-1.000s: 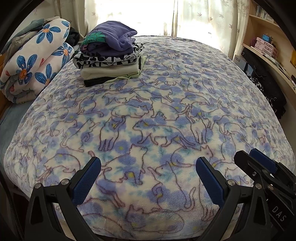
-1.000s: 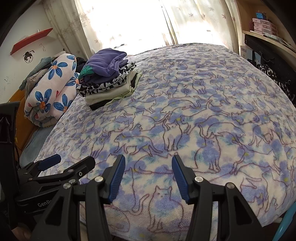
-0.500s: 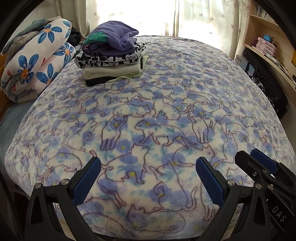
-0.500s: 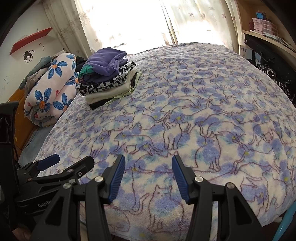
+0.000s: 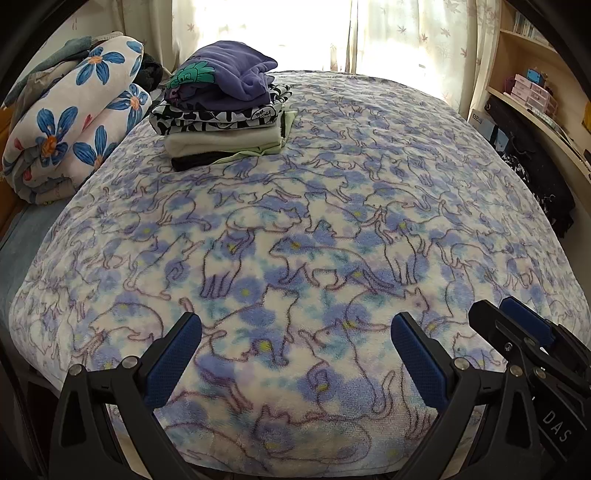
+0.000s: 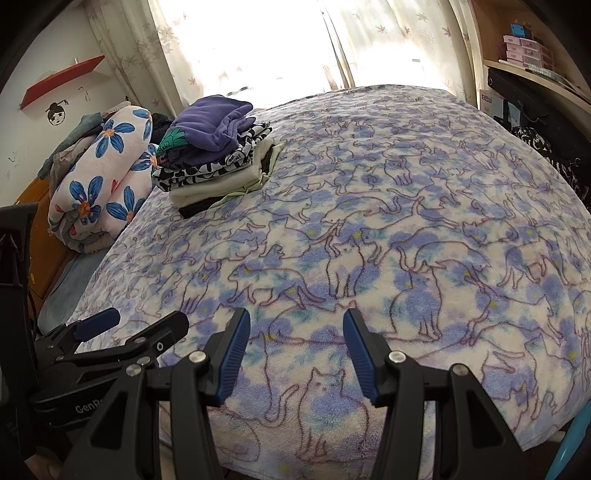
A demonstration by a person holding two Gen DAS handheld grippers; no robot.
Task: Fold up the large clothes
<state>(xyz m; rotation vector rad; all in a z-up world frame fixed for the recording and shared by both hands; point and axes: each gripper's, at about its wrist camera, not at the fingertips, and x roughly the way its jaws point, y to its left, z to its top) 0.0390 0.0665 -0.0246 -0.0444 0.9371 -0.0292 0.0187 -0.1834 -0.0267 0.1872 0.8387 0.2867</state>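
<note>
A stack of folded clothes [image 5: 225, 110] with a purple garment on top sits at the far left of the bed; the right wrist view has the same stack [image 6: 216, 151]. The bed wears a blue and white cat-print blanket [image 5: 314, 229] [image 6: 369, 229]. My left gripper [image 5: 295, 332] hovers open over the blanket's near edge, nothing between its blue pads. My right gripper [image 6: 295, 328] is open too, jaws half apart and empty, above the same near edge. The right gripper's fingers [image 5: 524, 325] show at the lower right of the left wrist view, and the left gripper's fingers [image 6: 96, 325] at the lower left of the right wrist view.
A rolled white quilt with blue flowers [image 5: 70, 129] [image 6: 103, 177] lies along the left side by the stack. Curtains [image 5: 388, 33] hang behind the bed. Shelves with boxes [image 5: 532, 92] and dark items [image 6: 535, 125] line the right side. A red wall shelf [image 6: 62, 77] hangs at the left.
</note>
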